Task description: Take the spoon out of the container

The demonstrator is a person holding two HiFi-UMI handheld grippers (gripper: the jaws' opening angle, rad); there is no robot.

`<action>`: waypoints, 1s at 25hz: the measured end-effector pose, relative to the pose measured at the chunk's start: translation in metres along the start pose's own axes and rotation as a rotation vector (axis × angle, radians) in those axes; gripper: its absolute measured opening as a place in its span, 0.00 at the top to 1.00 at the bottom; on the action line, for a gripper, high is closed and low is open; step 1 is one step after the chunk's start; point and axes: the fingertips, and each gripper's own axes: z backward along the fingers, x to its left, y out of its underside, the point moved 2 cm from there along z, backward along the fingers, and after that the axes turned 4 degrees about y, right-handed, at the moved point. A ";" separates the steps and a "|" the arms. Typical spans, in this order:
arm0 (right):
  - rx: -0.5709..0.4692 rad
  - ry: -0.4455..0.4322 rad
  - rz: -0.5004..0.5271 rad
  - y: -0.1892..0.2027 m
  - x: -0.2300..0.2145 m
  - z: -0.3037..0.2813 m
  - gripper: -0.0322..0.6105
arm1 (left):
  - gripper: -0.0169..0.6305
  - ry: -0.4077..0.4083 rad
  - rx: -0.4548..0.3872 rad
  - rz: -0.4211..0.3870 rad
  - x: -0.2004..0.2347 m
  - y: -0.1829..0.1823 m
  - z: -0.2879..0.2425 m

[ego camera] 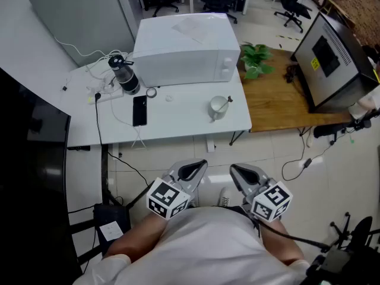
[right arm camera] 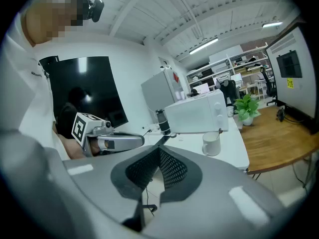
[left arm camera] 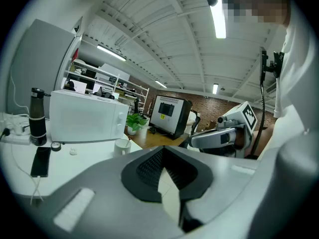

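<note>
A white mug (ego camera: 217, 108) stands near the front right of the white table (ego camera: 178, 119), with a spoon (ego camera: 225, 101) leaning in it, handle up to the right. The mug is also in the left gripper view (left arm camera: 121, 146) and in the right gripper view (right arm camera: 211, 143), where the spoon handle (right arm camera: 219, 132) pokes above the rim. My left gripper (ego camera: 200, 165) and right gripper (ego camera: 235, 170) are held close to my body, well short of the table, both shut and empty. Their pads meet in the left gripper (left arm camera: 160, 166) and right gripper (right arm camera: 159, 167) views.
On the table are a white microwave (ego camera: 185, 49), a dark bottle (ego camera: 124, 74), a black phone (ego camera: 139, 110) and white cables (ego camera: 101, 88). A wooden table (ego camera: 279, 94) at the right carries a plant (ego camera: 256, 59) and a monitor (ego camera: 329, 55). Cables (ego camera: 127, 165) lie on the tiled floor.
</note>
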 end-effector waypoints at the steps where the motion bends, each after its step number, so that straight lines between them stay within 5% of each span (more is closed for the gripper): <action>1: -0.004 0.004 -0.001 0.000 0.003 -0.004 0.94 | 0.97 0.002 0.001 -0.001 0.003 0.001 0.004; 12: -0.021 0.064 -0.030 -0.002 0.008 -0.031 0.94 | 0.97 0.036 0.024 0.019 0.033 0.010 0.015; 25: -0.010 -0.029 0.010 -0.056 -0.088 -0.087 0.94 | 0.97 -0.082 -0.010 0.031 0.092 -0.030 -0.050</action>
